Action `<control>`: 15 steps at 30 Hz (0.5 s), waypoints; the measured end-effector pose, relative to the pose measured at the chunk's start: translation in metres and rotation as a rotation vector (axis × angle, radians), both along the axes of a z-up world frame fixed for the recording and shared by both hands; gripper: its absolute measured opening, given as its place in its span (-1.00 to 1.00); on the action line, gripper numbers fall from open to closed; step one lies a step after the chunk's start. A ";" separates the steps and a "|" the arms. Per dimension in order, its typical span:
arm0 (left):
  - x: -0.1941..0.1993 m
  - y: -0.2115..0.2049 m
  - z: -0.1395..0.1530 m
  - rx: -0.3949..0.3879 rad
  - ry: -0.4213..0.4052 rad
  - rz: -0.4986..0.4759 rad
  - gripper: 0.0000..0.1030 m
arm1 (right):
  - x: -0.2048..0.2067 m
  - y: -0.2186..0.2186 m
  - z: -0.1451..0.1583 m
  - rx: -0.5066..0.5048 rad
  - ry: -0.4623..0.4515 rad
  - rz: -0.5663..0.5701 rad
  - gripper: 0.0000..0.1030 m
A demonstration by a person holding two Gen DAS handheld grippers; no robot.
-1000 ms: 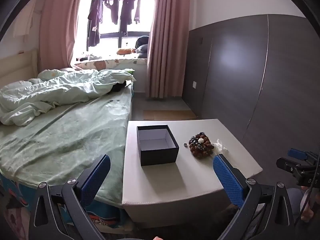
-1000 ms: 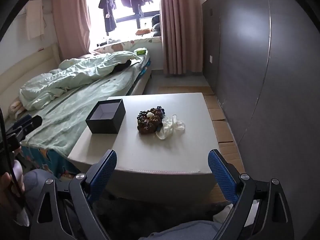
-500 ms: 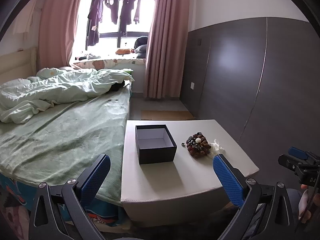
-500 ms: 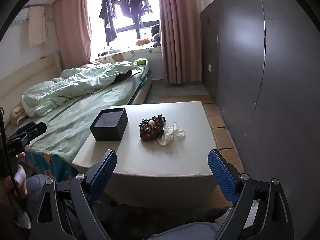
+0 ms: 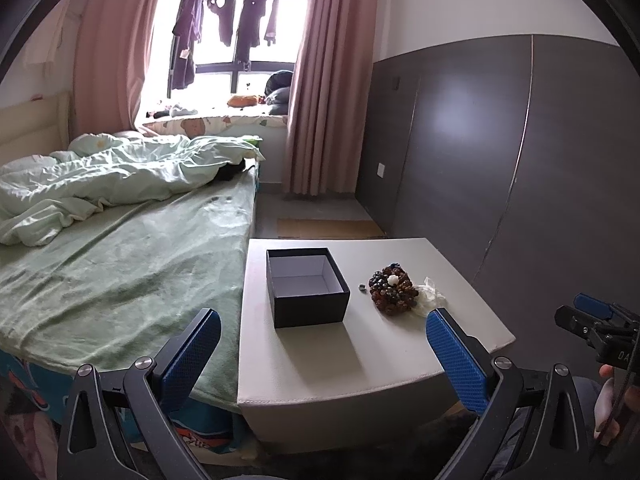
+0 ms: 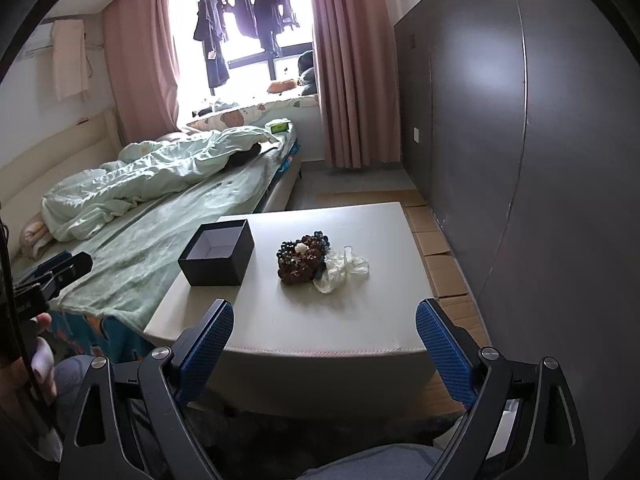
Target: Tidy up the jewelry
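A pile of dark beaded jewelry [image 5: 392, 288] with one white bead lies on a low white table [image 5: 320, 360]; it also shows in the right wrist view [image 6: 301, 259]. An open, empty black box [image 5: 306, 286] stands to its left, and it shows in the right wrist view too [image 6: 218, 252]. A small loose bead [image 5: 362, 287] lies between them. My left gripper [image 5: 320, 344] is open and empty, held back near the table's front edge. My right gripper [image 6: 322, 338] is open and empty, also short of the table.
A crumpled clear plastic bag [image 6: 342, 270] lies right of the jewelry. A bed [image 5: 120, 264] with green sheets borders the table's left side. A dark grey wall panel [image 6: 520, 160] runs along the right. Cardboard sheets [image 6: 440, 256] lie on the floor.
Both grippers have pulled back and tilted up slightly, so the table and its objects sit lower and smaller in view. Nothing on the table has moved.
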State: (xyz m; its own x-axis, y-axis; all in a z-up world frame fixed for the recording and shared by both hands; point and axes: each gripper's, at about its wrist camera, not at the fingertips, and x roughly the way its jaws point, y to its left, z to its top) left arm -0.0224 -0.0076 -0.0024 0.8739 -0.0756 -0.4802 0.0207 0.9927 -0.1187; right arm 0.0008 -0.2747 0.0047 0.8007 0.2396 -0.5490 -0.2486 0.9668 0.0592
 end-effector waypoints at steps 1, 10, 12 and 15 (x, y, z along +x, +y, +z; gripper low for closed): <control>0.000 0.001 0.000 -0.001 0.000 -0.002 0.99 | 0.000 -0.001 0.000 0.001 -0.001 -0.002 0.81; -0.002 0.001 0.000 -0.001 -0.008 -0.006 0.99 | -0.002 -0.002 0.000 0.006 -0.010 -0.007 0.81; -0.002 0.001 0.000 -0.001 -0.008 -0.005 0.99 | -0.002 -0.002 0.000 0.003 -0.012 -0.008 0.81; -0.002 0.001 0.000 -0.002 -0.008 -0.005 0.99 | -0.003 -0.002 -0.001 0.003 -0.014 -0.007 0.81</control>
